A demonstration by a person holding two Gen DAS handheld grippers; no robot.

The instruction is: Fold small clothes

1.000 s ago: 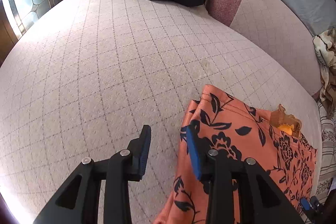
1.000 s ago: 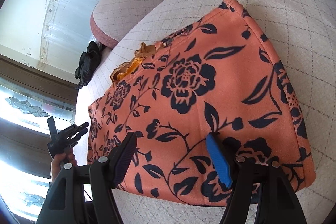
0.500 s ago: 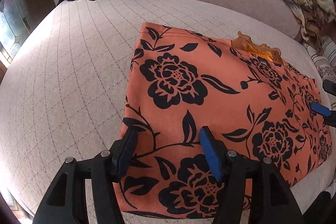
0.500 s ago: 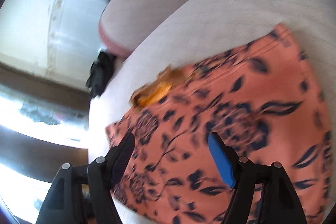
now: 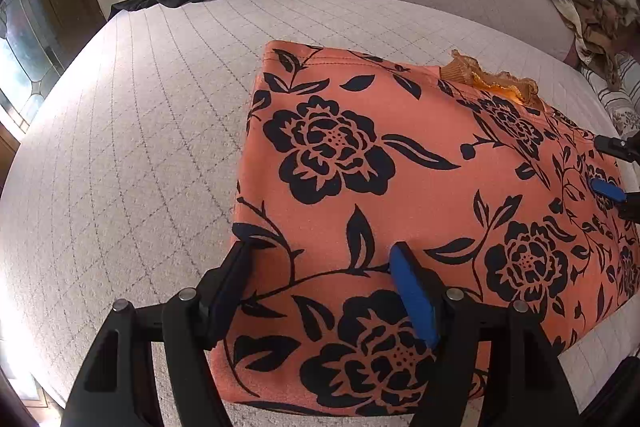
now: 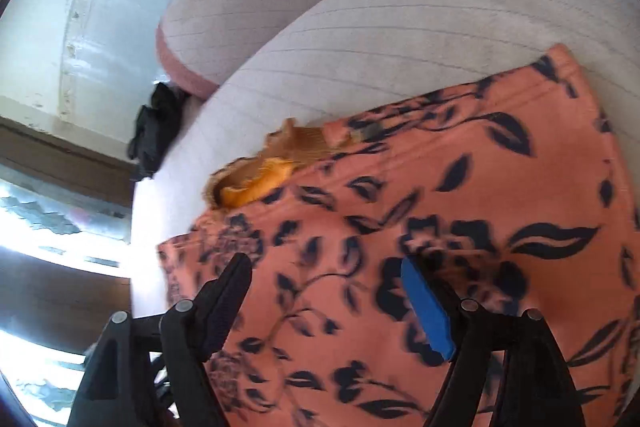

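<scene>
Both grippers have swung over the orange floral garment (image 5: 400, 187), lying flat on the quilted bed (image 5: 140, 147). Left gripper (image 5: 320, 275) and right gripper (image 6: 326, 291) hover, released. Pinch matching near corners before folding.
</scene>
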